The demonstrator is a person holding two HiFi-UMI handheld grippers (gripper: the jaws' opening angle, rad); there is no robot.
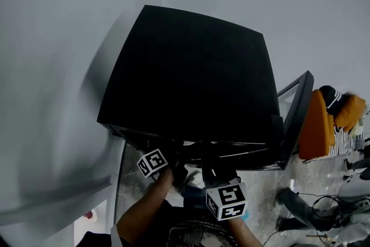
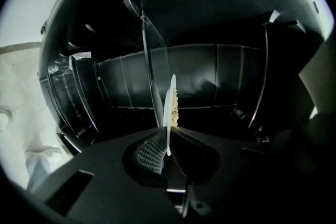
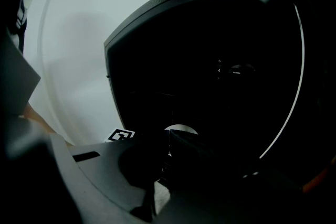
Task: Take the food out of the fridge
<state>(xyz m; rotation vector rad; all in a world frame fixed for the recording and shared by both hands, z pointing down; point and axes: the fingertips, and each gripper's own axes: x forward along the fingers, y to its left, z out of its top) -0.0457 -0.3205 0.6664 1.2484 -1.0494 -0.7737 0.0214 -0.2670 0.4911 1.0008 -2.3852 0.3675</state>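
A black mini fridge (image 1: pixel 191 72) stands with its door (image 1: pixel 295 115) swung open to the right. In the left gripper view a white plate (image 2: pixel 171 99) shows edge-on inside the dark fridge, with crumbly beige food (image 2: pixel 176 105) on it. My left gripper (image 2: pixel 168 139) is shut on the plate's near rim, and in the head view it (image 1: pixel 172 160) is at the fridge opening. My right gripper (image 1: pixel 217 175) hangs just in front of the opening, a little behind the left. Its jaws (image 3: pixel 169 138) stand together in the dark, and the plate (image 3: pixel 182 127) shows pale just beyond them.
A glass shelf (image 2: pixel 152 65) and door racks (image 2: pixel 73 97) line the fridge's inside. An orange seat (image 1: pixel 319 124) with striped cloth stands right of the door. Cables (image 1: pixel 300 208) lie on the floor at the lower right. A white wall (image 1: pixel 52 66) is behind and to the left.
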